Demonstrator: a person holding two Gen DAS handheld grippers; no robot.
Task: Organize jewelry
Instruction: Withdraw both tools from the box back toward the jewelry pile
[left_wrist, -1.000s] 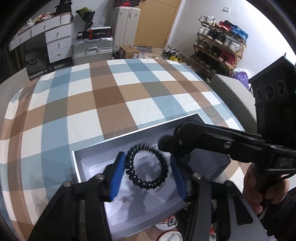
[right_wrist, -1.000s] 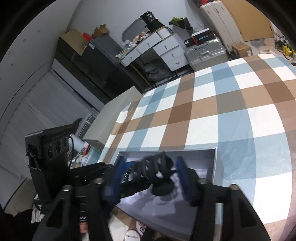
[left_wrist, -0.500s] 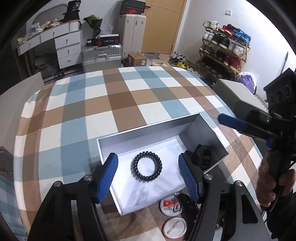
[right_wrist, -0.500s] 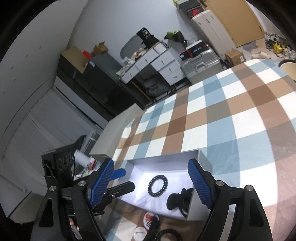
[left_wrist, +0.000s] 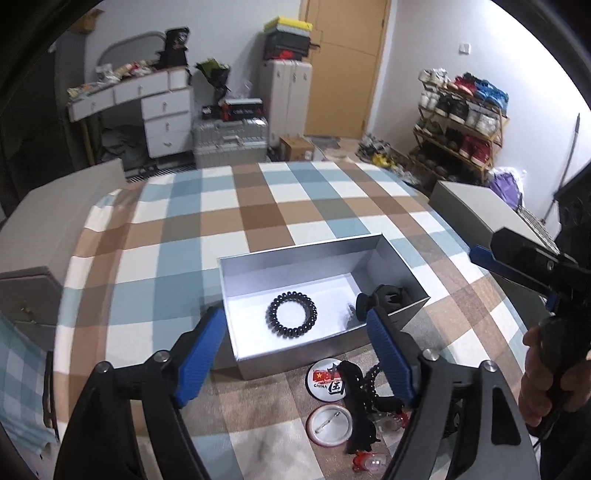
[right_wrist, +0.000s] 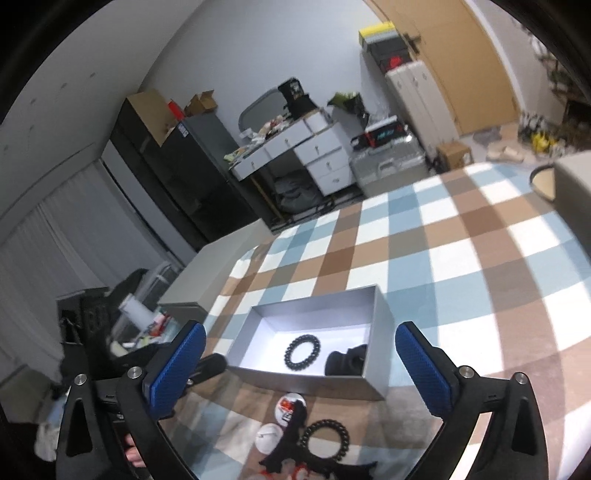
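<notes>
- While both tongs hovered, the left gripper and right gripper were opening, holding nothing.
- 1 black coiled hair tie lay inside the open silver cardboard box.

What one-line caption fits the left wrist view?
Left gripper, jaws opening and empty, above grey box holding black coil bracelet; badges lie on the checked cloth.
</notes>
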